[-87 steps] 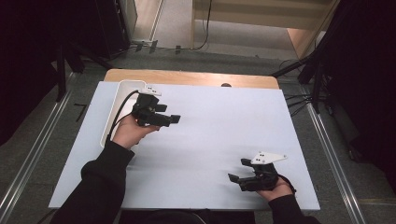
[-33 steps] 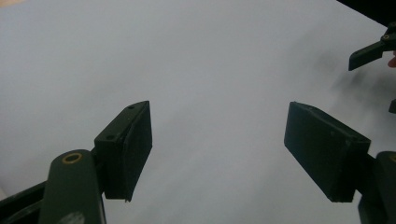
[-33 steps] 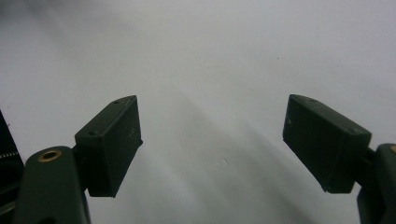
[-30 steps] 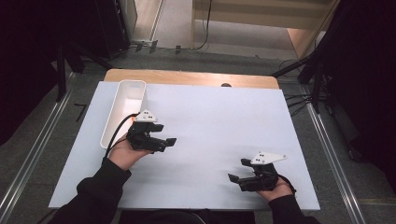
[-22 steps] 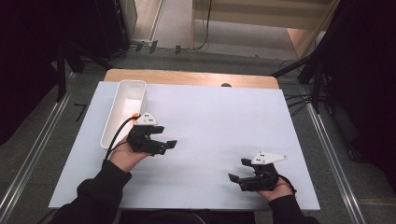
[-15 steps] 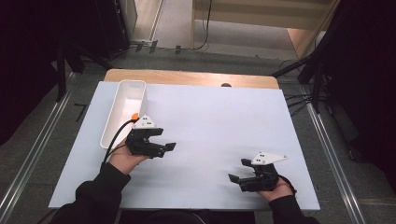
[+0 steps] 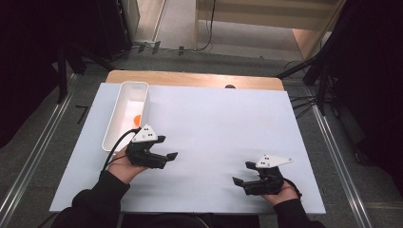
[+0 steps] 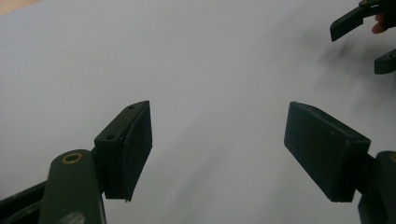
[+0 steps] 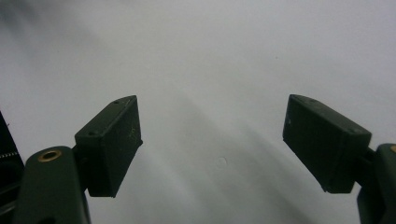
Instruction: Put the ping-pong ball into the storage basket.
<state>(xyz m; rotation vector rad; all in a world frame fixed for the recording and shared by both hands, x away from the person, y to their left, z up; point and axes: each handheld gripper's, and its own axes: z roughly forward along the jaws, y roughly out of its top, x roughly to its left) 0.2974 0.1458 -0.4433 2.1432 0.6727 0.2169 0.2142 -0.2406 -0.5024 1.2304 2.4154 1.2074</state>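
White bin (image 7: pixel 124 114) lengthwise front-to-back

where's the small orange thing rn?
High view: the small orange object lies inside the white rectangular plastic bin at the white table's far left, just beyond the open left gripper.

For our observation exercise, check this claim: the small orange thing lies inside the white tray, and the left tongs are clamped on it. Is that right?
Not quite. The small orange thing does lie inside the white tray, but the left tongs are open and empty over the table's white sheet, apart from the tray. The left gripper view shows bare sheet between the jaws.
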